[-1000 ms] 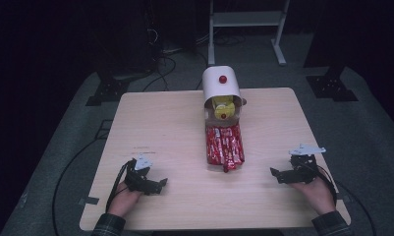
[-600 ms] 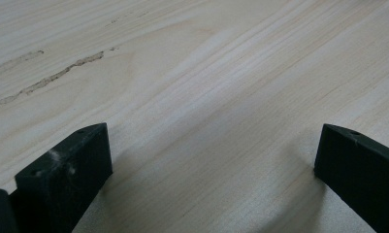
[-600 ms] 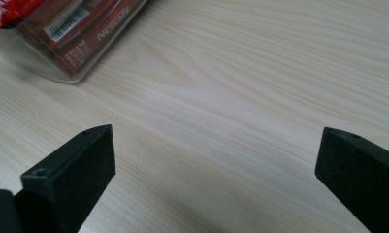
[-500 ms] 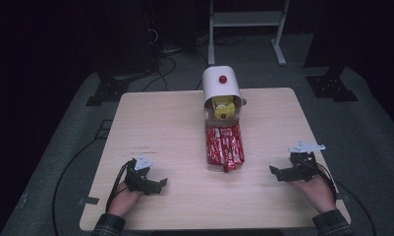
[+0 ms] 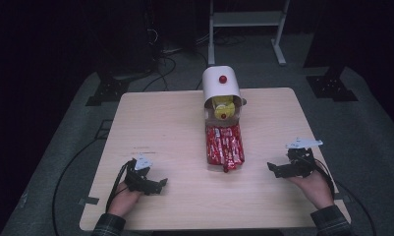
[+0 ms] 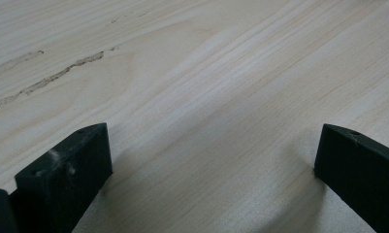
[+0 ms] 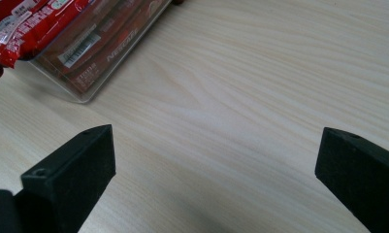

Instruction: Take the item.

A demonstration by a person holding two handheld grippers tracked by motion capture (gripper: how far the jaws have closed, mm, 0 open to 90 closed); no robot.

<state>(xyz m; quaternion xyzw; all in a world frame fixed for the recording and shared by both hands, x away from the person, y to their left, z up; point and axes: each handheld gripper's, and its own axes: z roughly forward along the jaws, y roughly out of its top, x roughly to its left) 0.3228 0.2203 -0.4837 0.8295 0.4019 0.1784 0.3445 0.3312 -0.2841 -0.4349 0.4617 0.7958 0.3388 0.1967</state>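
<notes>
Nothing moved; both jaws gape, empty; red packet tray long axis runs toward dispenser.

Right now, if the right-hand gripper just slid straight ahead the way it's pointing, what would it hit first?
Probably the clear tray of red snack packs. The right gripper points toward it across bare table, though the tray lies left of the line in the right gripper view, so it may only clip its corner.
</notes>
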